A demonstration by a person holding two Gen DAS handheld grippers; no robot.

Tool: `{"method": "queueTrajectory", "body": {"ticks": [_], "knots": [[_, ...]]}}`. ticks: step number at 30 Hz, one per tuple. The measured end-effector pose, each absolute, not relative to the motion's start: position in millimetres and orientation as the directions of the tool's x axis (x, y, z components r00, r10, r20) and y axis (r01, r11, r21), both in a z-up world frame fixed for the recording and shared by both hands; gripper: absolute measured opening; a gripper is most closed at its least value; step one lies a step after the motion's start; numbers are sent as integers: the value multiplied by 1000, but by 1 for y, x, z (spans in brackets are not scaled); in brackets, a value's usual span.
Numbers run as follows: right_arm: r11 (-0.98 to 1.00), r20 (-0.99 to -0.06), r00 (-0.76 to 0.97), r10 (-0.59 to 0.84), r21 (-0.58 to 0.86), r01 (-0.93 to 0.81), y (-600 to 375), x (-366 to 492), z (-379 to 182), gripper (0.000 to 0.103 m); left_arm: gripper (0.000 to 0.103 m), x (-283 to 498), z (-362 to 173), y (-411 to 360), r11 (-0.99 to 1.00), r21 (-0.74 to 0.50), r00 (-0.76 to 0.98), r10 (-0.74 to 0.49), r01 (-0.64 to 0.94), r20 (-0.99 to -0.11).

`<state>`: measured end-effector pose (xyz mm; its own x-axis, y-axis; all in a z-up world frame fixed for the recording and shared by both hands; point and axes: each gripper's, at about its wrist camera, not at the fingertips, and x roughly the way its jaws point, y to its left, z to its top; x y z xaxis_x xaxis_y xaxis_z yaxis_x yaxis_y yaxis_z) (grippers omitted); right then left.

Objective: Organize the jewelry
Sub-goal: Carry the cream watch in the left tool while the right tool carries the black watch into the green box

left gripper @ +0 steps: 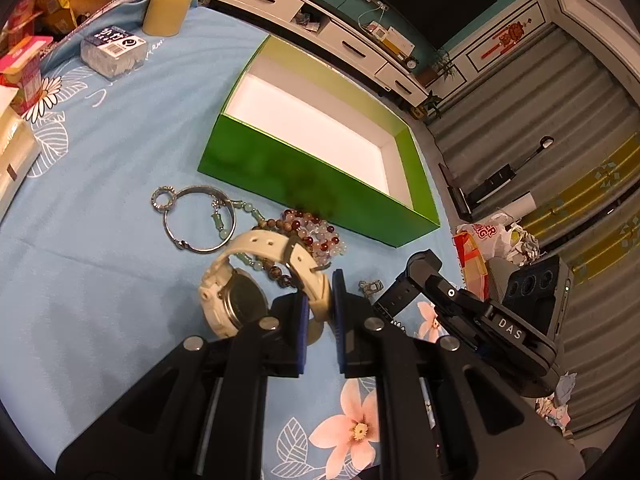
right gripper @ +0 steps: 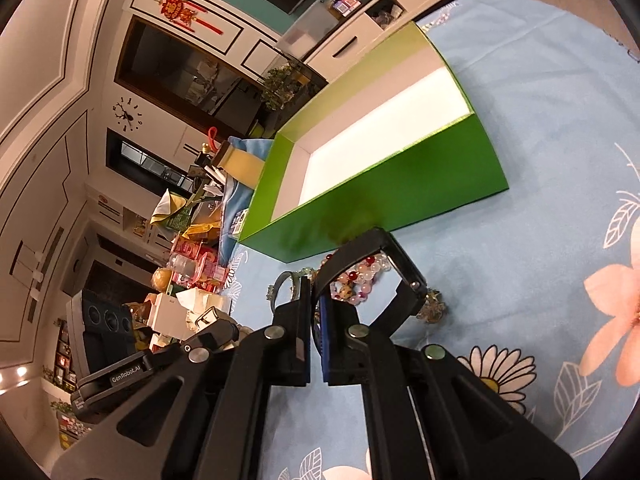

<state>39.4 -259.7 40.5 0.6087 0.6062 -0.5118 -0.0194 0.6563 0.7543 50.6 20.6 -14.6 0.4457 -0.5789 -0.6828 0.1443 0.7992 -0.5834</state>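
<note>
My left gripper (left gripper: 320, 294) is shut on the strap of a white watch (left gripper: 240, 300), which hangs just above the blue floral cloth. In the right wrist view my right gripper (right gripper: 315, 296) is shut on the strap of a black band watch (right gripper: 396, 268), lifted off the cloth. The right gripper's body also shows in the left wrist view, with the black watch (left gripper: 404, 284) on it. An open green box (left gripper: 320, 196) with a white inside stands just beyond; it shows as the green box (right gripper: 400, 192) in the right wrist view. A silver bangle (left gripper: 200, 216) and beaded bracelets (left gripper: 316, 232) lie in front of it.
A yellow cylinder (left gripper: 168, 0), a small printed pack (left gripper: 114, 52) and cartons (left gripper: 24, 68) crowd the cloth's far left. A small metal ornament (right gripper: 432, 308) lies by the black watch. The table edge runs to the right of the box, with a floor and bags (left gripper: 496, 236) below.
</note>
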Motion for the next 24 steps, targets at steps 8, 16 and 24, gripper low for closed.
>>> {"method": "queueTrajectory", "body": {"ticks": [8,16,24], "knots": [[671,-501,633,590,741,-38,-258,31,49,4,10,49,-7,12,802,-573,447,-580,169,-681],[678,-502,652,568,734,-26,-266,29,52,4,10,52,1,11,802,-568,463,-582,186,-669],[679,-488,665,565,733,-38,-267,29,60,4,10,56,17,10,804,-558,483,-580,208,-656]]}}
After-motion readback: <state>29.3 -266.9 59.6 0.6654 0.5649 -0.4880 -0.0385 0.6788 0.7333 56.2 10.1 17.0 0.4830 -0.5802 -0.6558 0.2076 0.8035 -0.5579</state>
